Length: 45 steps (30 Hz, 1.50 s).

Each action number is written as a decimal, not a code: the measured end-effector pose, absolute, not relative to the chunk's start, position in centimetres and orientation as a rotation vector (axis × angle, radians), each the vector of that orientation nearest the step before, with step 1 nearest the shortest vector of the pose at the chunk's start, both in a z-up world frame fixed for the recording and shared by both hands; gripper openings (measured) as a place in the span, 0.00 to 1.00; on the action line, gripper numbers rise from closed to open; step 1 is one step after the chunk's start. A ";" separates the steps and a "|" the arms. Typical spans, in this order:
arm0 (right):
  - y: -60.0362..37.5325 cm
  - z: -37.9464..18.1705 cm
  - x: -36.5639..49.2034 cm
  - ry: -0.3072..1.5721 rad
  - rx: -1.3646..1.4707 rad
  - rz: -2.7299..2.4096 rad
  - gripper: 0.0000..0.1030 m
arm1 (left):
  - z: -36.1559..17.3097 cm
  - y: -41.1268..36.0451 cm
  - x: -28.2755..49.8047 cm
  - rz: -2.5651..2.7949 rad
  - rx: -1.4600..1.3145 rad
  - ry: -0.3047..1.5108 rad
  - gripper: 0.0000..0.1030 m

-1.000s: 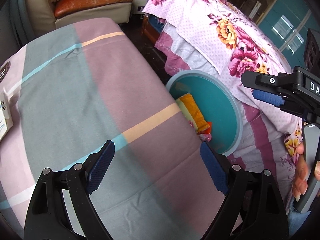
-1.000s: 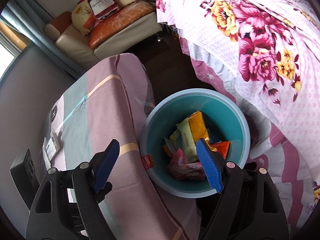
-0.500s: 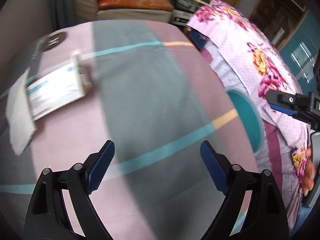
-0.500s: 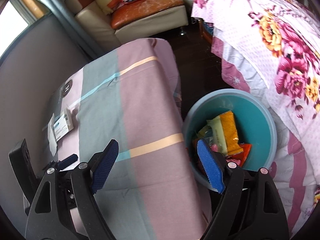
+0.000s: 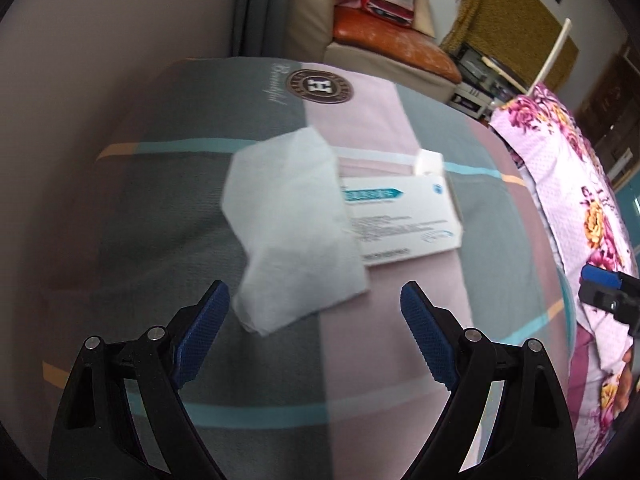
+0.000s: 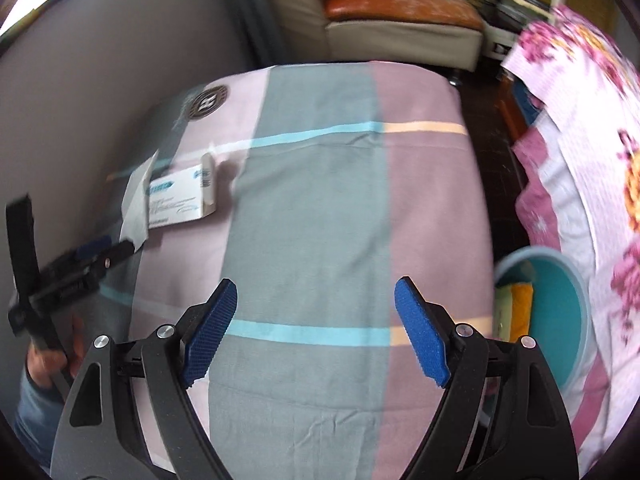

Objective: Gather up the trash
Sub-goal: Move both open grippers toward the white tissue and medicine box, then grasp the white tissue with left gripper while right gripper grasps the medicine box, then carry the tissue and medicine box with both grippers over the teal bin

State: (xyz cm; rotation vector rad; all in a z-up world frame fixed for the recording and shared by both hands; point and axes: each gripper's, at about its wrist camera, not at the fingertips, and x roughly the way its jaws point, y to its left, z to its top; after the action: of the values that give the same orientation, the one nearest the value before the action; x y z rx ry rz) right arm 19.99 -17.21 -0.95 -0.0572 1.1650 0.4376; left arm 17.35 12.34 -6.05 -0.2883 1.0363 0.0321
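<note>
A white tissue [image 5: 294,224] lies on the striped cloth of the table [image 5: 280,380], overlapping a white and blue cardboard box [image 5: 400,220]. My left gripper [image 5: 316,332] is open and empty, just short of the tissue's near edge. My right gripper [image 6: 316,332] is open and empty above the middle of the table. In the right wrist view the box [image 6: 180,196] and tissue [image 6: 134,208] lie at the left, with the left gripper [image 6: 104,254] close to them. The teal trash bin [image 6: 568,312] holding bright wrappers stands at the right, beside the table.
A bed with a pink floral cover [image 5: 580,200] runs along the right. A grey wall [image 5: 80,120] borders the table on the left. A sofa with an orange cushion [image 5: 384,36] stands at the far end.
Both grippers have swung left, away from the bin. The left gripper has moved up to the tissue and box, which now fill its view. The bin has slid to the right edge of the right view.
</note>
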 end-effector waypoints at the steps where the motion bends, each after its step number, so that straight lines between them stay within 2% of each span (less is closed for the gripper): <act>1: -16.6 -1.1 20.1 1.166 -0.080 0.449 0.75 | -6.2 12.8 17.4 0.029 -0.299 1.038 0.85; 13: -8.4 -2.2 21.7 1.181 -0.476 0.692 0.75 | -8.0 14.1 20.0 -0.023 -0.316 1.055 0.84; 14: -7.8 -2.2 21.7 1.178 -0.512 0.715 0.75 | -8.0 14.1 19.9 -0.026 -0.315 1.057 0.80; 16: -6.5 -2.1 21.9 1.168 -0.583 0.758 0.75 | -7.9 14.4 19.7 -0.041 -0.315 1.057 0.52; 17: -5.8 -2.0 22.0 1.165 -0.610 0.780 0.75 | -7.8 14.6 19.4 -0.055 -0.324 1.056 0.44; 18: -4.9 -1.9 22.1 1.161 -0.643 0.807 0.75 | -7.7 14.8 19.2 -0.057 -0.322 1.055 0.30; 19: -4.3 -1.9 22.1 1.159 -0.662 0.822 0.75 | -7.6 15.0 19.0 -0.050 -0.310 1.053 0.21; 21: -2.3 -2.0 22.3 1.151 -0.721 0.859 0.75 | -7.5 15.6 18.5 -0.039 -0.299 1.054 0.14; 25: 1.3 -2.4 22.2 1.128 -0.853 0.944 0.76 | -8.1 17.2 17.3 -0.018 -0.291 1.084 0.12; 27: 3.1 -2.8 22.2 1.109 -0.934 0.991 0.80 | -8.2 18.2 16.6 -0.009 -0.302 1.089 0.11; 35: 7.2 -5.9 23.7 1.114 -1.101 1.068 0.80 | -8.2 20.2 15.4 0.009 -0.338 1.091 0.11; 45: 8.7 -8.2 25.8 1.188 -1.036 1.102 0.80 | -8.2 19.9 16.2 0.024 -0.329 1.093 0.13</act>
State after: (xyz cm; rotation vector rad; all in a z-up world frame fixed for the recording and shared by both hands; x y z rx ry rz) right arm 25.84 8.70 -8.25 -1.0364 1.1879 1.1024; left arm 16.24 19.87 -8.15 -0.3291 1.0934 0.0244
